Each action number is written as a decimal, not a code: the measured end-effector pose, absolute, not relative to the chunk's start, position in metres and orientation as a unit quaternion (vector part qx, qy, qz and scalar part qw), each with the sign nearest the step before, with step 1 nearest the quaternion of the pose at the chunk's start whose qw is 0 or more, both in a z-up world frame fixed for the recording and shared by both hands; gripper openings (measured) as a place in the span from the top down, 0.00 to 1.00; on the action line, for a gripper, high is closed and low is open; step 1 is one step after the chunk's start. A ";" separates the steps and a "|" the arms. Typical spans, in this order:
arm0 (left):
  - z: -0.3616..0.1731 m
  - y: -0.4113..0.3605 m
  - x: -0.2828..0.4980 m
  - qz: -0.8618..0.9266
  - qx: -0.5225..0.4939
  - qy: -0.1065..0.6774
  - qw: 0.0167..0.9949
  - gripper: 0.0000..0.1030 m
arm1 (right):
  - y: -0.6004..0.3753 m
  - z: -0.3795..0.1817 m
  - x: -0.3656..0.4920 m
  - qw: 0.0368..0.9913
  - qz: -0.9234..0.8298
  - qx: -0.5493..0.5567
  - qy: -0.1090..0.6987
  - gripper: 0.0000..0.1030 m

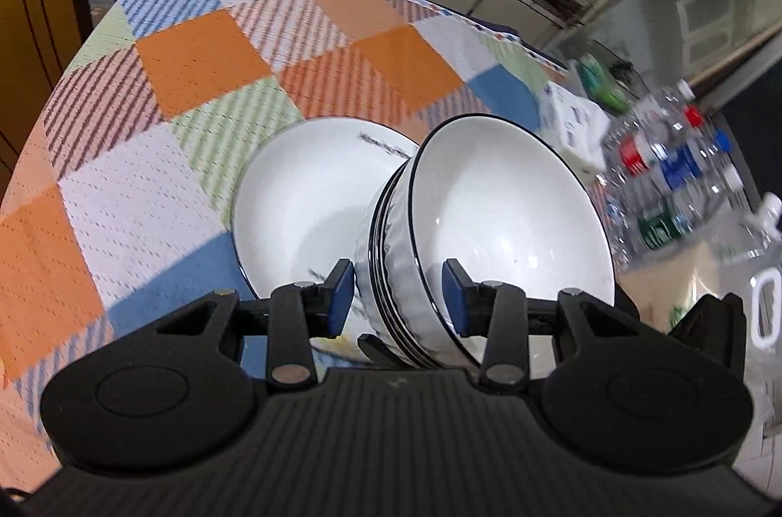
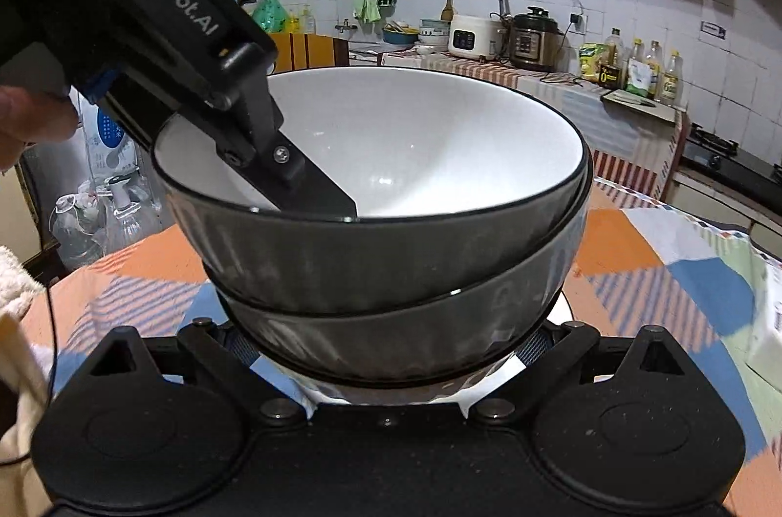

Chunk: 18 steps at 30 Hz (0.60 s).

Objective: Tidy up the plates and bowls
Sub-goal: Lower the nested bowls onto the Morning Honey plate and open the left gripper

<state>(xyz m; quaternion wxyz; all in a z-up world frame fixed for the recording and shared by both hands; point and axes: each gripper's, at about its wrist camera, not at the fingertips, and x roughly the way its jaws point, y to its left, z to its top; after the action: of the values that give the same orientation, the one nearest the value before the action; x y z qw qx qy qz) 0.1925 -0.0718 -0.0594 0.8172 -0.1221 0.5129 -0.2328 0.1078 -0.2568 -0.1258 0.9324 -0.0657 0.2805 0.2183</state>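
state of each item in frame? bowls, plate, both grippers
bowl stack: nested white bowls with black rims, lifted and tilted.
top bowl: empty, its rim between the left gripper's fingers.
plate: white, empty, flat on the tablecloth, behind the stack.
left gripper: straddles the stack's rim; contact not visible.
right gripper: fingers spread around the stack's base; grip cannot be told.
water bottles: capped, blurred, at the table's edge.

Left gripper [image 1: 397, 297]: black ribbed body, blue pads [image 1: 340, 291], silver rivets (white "GenRobot.AI" lettering). Bare thumb [image 2: 29, 121].
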 end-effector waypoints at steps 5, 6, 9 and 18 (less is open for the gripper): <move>-0.075 -0.075 0.216 -0.216 -0.107 0.515 0.823 0.64 | -0.252 -0.137 0.135 0.929 0.218 -0.054 0.294 0.04; -0.079 -0.076 0.220 -0.212 -0.102 0.517 0.823 0.64 | -0.252 -0.141 0.139 0.928 0.217 -0.053 0.298 0.04; -0.091 -0.078 0.231 -0.205 -0.093 0.518 0.825 0.64 | -0.247 -0.153 0.149 0.925 0.212 -0.059 0.309 0.04; -0.110 -0.081 0.245 -0.198 -0.080 0.518 0.828 0.64 | -0.241 -0.170 0.169 0.917 0.201 -0.049 0.341 0.04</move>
<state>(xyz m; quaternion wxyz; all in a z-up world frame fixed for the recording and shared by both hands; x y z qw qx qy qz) 0.2446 -0.0814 -0.1101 0.8284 -0.0803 0.5177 -0.1982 0.1691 -0.2410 -0.1698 0.9171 -0.0489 0.3411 0.2006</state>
